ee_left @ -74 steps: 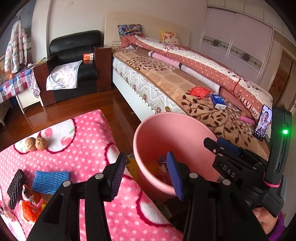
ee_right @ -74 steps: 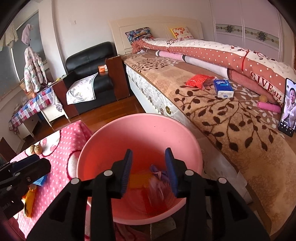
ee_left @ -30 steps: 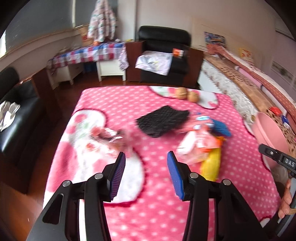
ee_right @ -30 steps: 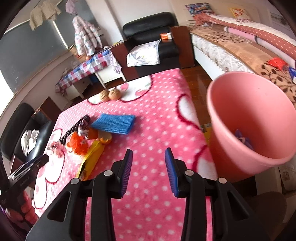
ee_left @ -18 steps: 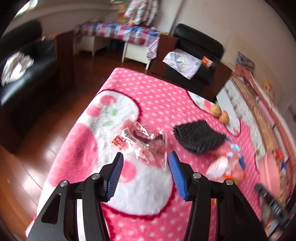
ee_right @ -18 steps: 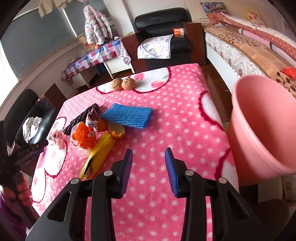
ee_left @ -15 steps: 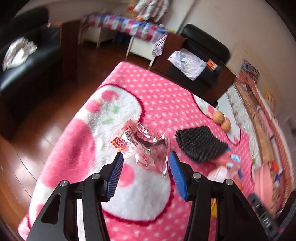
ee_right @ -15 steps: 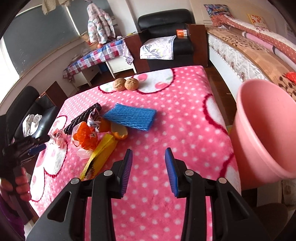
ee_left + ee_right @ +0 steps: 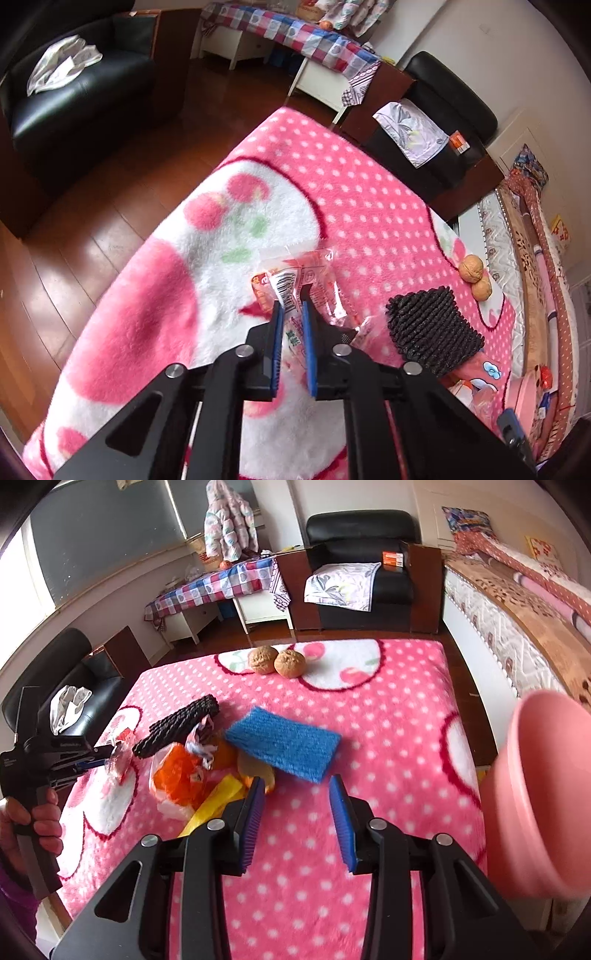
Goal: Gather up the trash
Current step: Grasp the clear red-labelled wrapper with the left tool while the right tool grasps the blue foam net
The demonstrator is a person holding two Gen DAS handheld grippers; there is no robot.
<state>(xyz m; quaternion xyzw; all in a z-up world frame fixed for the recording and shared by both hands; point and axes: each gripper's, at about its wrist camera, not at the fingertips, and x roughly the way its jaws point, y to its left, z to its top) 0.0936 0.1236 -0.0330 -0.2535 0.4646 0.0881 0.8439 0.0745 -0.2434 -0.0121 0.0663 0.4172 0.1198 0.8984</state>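
- Wrapper (image 9: 295, 280): clear crinkly plastic w/ red print, lies on the pink blanket (image 9: 369, 221), left part of the table; left gripper (image 9: 291, 310) has its fingers narrowed onto the wrapper's near edge, film between the pads.
- Risk: grip is on a thin edge only, so film may slip out on the lift, or the tips could snag blanket pile and drag it.
- Risk: long carry to the pink bucket (image 9: 543, 794) at far right edge; light film could flutter loose or miss the rim.
- Right gripper (image 9: 297, 794): fingers wide, holding nothing, above the blanket near the yellow bag (image 9: 214, 805).
- Count: 1 wrapper, 1 yellow bag, 1 orange bag (image 9: 177, 775), 1 blue pad (image 9: 284, 744), 1 black pad (image 9: 432, 332), 2 walnuts (image 9: 277, 661), 1 bucket.
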